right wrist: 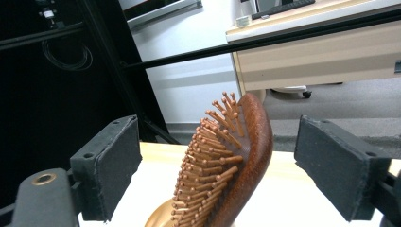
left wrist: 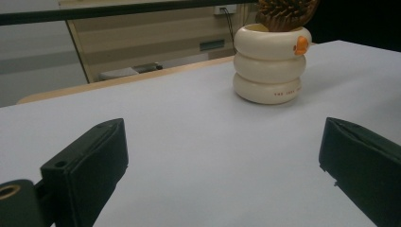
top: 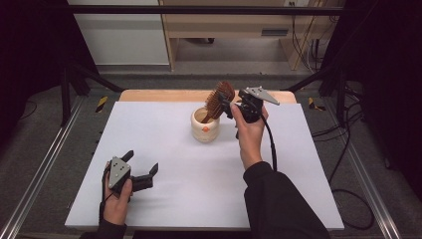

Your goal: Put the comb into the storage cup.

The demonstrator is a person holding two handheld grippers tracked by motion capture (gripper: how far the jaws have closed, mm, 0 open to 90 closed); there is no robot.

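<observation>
Covering most of the wooden table [top: 149, 94], a white sheet [top: 199, 169] carries the whole setup. Cream ringed cup [top: 205, 125] with an orange duck mark stands upright near the far middle of the sheet. Wooden hairbrush [top: 217, 101] stands handle-down inside the cup, its head tilted and leaning out over the rim, bristles facing left in the high view. Right gripper [top: 224, 103] is held at the brush head, raised above the cup; in the right gripper view the jaws stand apart on either side of the head with a gap on each side, pads not pressing on it. Left gripper [top: 143, 169] rests low on the near left of the sheet, well apart from the cup, jaws spread wide with nothing but bare sheet between them.
</observation>
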